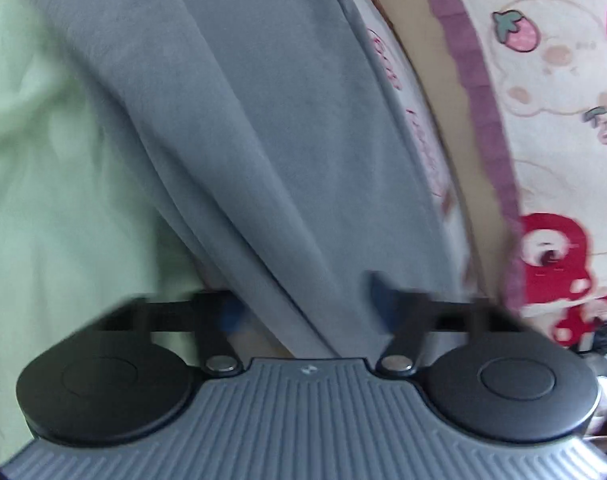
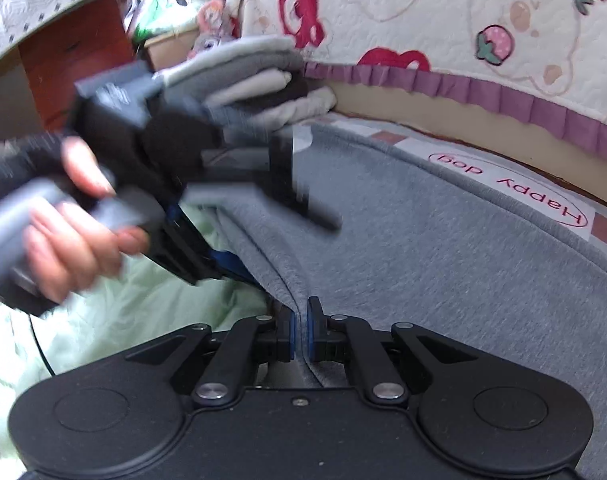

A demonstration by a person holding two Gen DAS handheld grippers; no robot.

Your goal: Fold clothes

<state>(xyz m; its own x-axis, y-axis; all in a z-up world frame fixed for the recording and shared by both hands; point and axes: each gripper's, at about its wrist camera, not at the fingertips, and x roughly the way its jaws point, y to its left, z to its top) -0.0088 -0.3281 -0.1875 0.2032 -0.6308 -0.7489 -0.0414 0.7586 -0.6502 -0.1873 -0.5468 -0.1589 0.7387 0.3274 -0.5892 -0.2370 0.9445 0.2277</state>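
The right gripper [image 2: 299, 336] pinched a fold of the grey garment [image 2: 423, 248] lying on the green sheet [image 2: 123, 320] of the bed, while the left gripper [image 1: 303, 312], jaws spread, straddled it; uneven tension risked undoing the crease.

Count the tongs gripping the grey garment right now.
1 for certain. The right tongs are shut on the grey garment at its folded edge. The left tongs are open around the fabric, blurred; no pinch shows.
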